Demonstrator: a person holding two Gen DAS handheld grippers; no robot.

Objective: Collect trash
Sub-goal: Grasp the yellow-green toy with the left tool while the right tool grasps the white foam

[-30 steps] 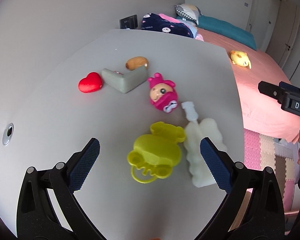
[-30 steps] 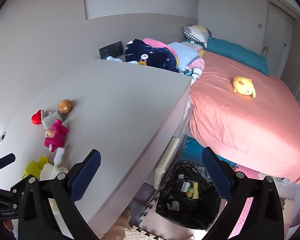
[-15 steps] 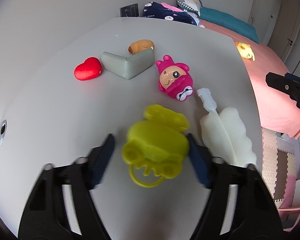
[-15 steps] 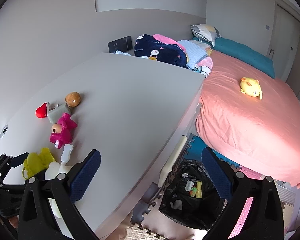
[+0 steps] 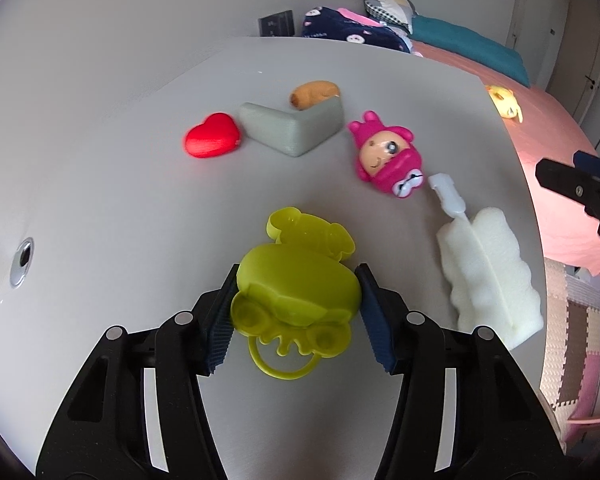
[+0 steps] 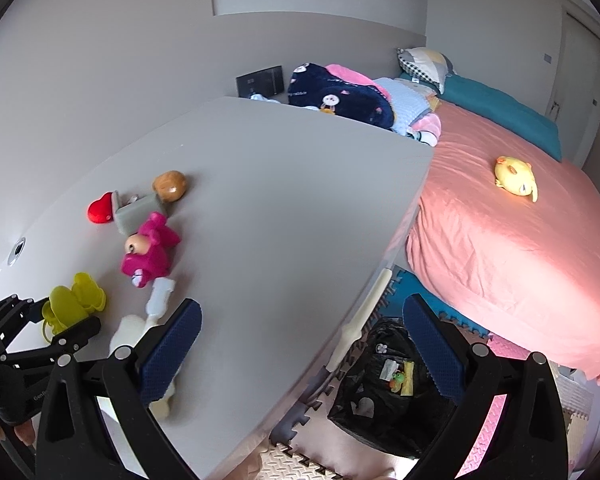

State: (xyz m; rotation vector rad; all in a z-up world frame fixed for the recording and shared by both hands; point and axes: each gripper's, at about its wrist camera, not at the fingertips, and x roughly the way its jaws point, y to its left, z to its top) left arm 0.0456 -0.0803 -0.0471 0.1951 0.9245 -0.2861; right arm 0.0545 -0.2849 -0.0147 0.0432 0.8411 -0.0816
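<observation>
Gripping yellow toy (image 5: 296, 288) | grey table (image 5: 100, 200); pink bed (image 6: 520, 248) beside

**Toys on the table, bag below**

On the table (image 5: 100, 184), the heart (image 5: 212, 140), corner block (image 5: 292, 128) and potato (image 5: 314, 94) lie at the far end, the potato behind the block. Right of these lies the doll (image 5: 388, 160), then the sponge (image 5: 488, 272). The mould (image 5: 296, 284) sits nearest, between the left gripper's (image 5: 296, 312) fingers. The bag (image 6: 392, 380) stands on the floor between table and bed (image 6: 520, 260).
</observation>
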